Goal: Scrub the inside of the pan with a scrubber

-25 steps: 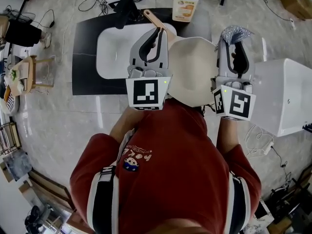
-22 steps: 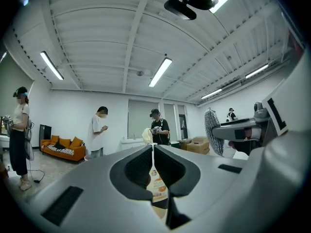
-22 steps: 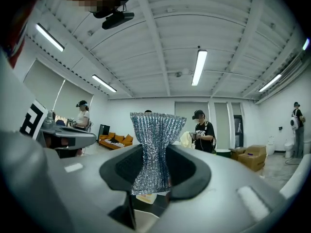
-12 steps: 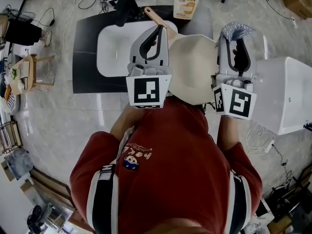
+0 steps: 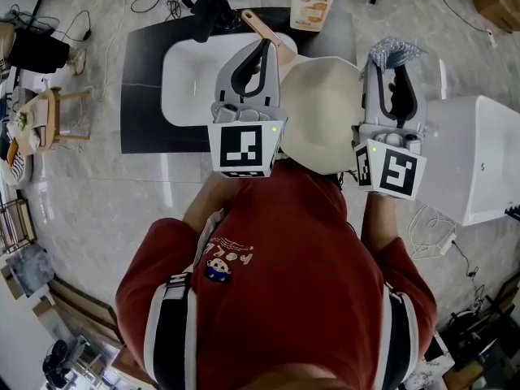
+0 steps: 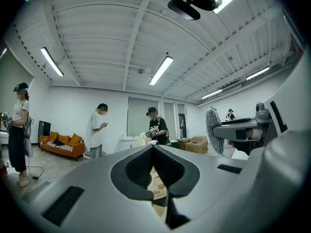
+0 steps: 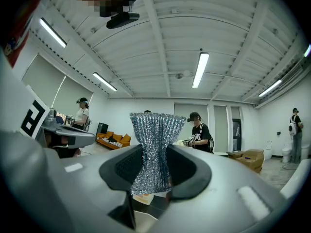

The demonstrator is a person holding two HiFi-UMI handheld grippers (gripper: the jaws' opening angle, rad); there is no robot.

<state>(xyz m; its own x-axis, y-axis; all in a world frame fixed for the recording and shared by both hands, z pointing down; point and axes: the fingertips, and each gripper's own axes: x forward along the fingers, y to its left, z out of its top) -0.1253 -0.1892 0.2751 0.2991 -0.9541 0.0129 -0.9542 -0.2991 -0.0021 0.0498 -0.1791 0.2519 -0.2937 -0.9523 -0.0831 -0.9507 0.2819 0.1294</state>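
Observation:
The cream pan [image 5: 321, 116] sits between my two grippers in the head view. Its wooden handle [image 5: 253, 25] runs up-left past the left gripper's tips. The left gripper [image 5: 265, 49] [image 6: 152, 148] is shut, tips touching, with nothing visible between them. Whether it bears on the handle is unclear. The right gripper [image 5: 396, 65] [image 7: 154, 154], at the pan's right edge, is shut on a silver mesh scrubber [image 5: 392, 53] [image 7: 154, 140] that sticks out beyond its jaws. Both grippers point forward into the room.
A white sink basin [image 5: 191, 88] is set in a black counter [image 5: 138, 96], with a dark faucet [image 5: 213, 10] behind it. A detergent bottle [image 5: 311, 2] stands at the back. A white box [image 5: 479, 161] is on the right. Several people stand across the room [image 6: 98, 130].
Almost nothing has changed: the grippers, pan and scrubber keep the same positions relative to each other. The whole scene drifts slightly upward in the head view.

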